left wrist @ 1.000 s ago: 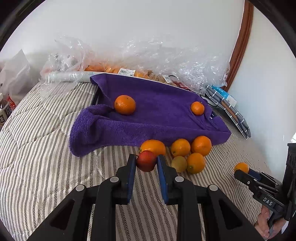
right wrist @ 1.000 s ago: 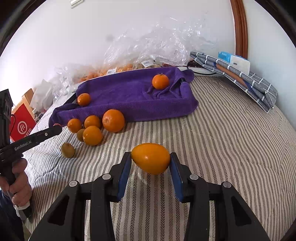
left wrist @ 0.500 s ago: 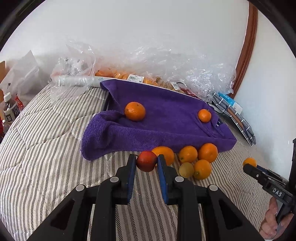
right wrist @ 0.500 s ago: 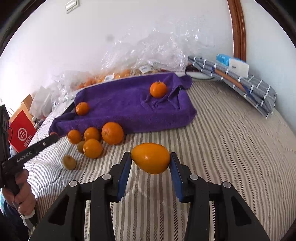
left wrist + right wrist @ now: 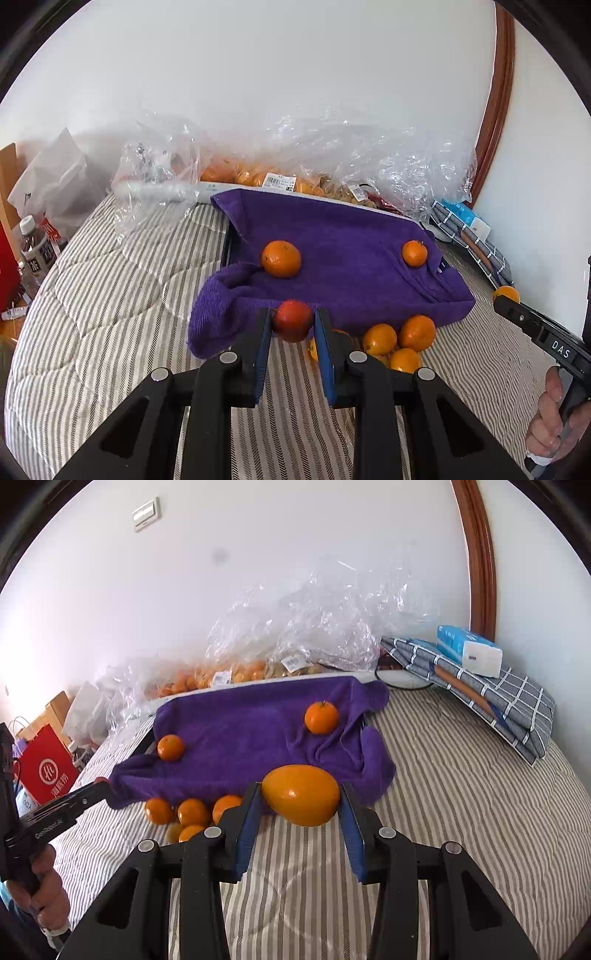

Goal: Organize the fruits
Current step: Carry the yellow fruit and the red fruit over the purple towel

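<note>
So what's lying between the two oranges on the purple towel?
Nothing: between the larger orange and the smaller orange is only bare purple towel, seen in both wrist views.

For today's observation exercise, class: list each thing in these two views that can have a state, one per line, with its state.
Left tongs: shut on the red fruit.
Right tongs: shut on the egg-shaped orange fruit.
Purple towel: spread out, rumpled, two oranges resting on it.
Loose oranges: clustered on the striped bedding, against the towel's edge.
Plastic bags: crumpled, by the wall.
</note>
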Motion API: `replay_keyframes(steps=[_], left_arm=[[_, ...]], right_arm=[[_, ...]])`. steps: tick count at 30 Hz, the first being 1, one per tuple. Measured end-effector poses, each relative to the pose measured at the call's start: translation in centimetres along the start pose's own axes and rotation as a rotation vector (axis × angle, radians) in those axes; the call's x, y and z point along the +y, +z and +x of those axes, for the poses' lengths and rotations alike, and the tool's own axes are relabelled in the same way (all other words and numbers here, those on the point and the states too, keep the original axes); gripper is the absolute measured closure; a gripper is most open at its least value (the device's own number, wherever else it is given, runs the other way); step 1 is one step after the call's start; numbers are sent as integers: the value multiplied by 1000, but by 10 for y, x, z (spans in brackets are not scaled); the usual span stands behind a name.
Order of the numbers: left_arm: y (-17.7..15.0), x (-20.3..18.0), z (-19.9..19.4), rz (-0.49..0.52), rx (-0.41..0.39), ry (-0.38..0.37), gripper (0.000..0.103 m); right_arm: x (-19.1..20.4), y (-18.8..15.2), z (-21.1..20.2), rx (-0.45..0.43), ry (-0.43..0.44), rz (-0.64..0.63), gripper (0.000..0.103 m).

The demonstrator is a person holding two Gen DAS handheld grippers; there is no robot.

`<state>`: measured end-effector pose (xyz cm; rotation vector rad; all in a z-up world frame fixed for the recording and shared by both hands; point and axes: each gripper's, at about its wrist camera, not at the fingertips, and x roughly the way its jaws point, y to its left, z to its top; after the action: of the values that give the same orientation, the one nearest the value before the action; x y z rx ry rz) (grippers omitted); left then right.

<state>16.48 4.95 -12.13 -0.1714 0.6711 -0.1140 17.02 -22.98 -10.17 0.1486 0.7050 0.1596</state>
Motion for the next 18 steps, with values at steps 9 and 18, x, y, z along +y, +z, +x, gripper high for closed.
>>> replay_keyframes(steps=[9,18], left_arm=[[34,13,29,-45,0,11,80],[40,18,69,-74,20,-7,80]], right_arm=[[2,28,22,-18,-1,-13,61],[3,52,63,-7,-6,-16,61]])
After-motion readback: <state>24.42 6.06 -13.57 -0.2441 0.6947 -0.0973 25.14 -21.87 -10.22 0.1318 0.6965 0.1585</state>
